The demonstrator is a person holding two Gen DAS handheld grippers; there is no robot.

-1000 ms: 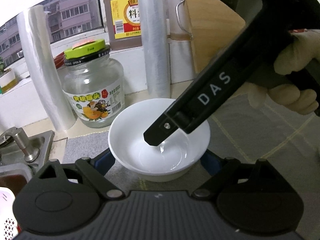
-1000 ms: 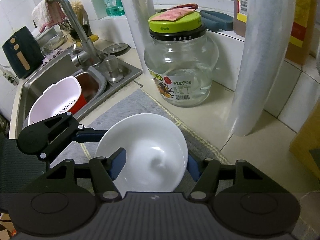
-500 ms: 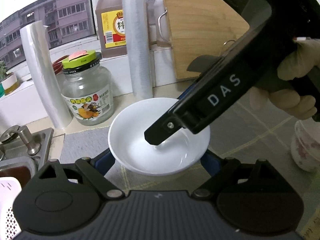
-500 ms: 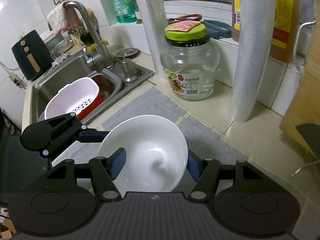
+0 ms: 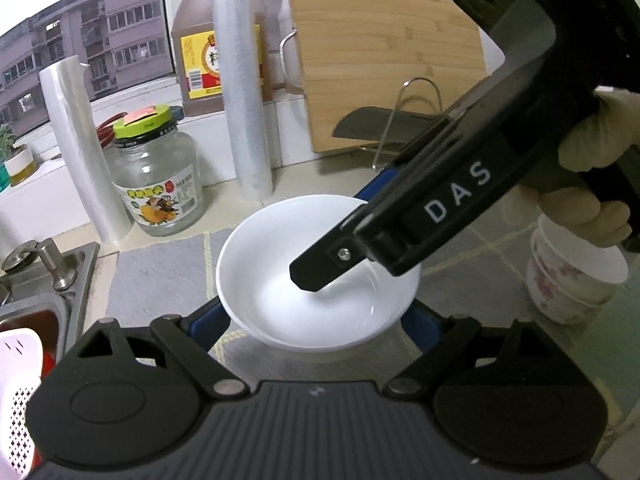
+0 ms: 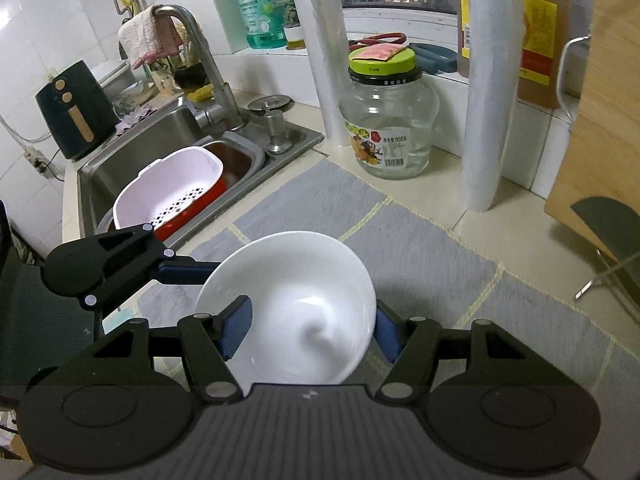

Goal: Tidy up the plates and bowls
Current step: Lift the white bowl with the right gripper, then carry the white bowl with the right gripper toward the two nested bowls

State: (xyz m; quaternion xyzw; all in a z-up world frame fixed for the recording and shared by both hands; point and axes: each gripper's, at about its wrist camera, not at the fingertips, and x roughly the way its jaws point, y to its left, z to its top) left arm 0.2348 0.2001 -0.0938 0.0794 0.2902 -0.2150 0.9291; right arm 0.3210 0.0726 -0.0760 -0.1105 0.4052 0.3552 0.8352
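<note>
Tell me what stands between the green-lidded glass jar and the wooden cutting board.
A tall upright roll of plastic wrap stands between the jar and the board; both wrist views show it.

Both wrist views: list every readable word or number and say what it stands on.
"DAS": side of the right gripper.
"950": white label of the glass jar, beside Chinese characters.
Brown bottle: yellow label, characters too blurred.
Green bottle: label print too small.

My right gripper (image 5: 400,236) covers half the bowl (image 5: 280,312), and I can't read the bottle (image 5: 200,52) label, too blurry.
</note>
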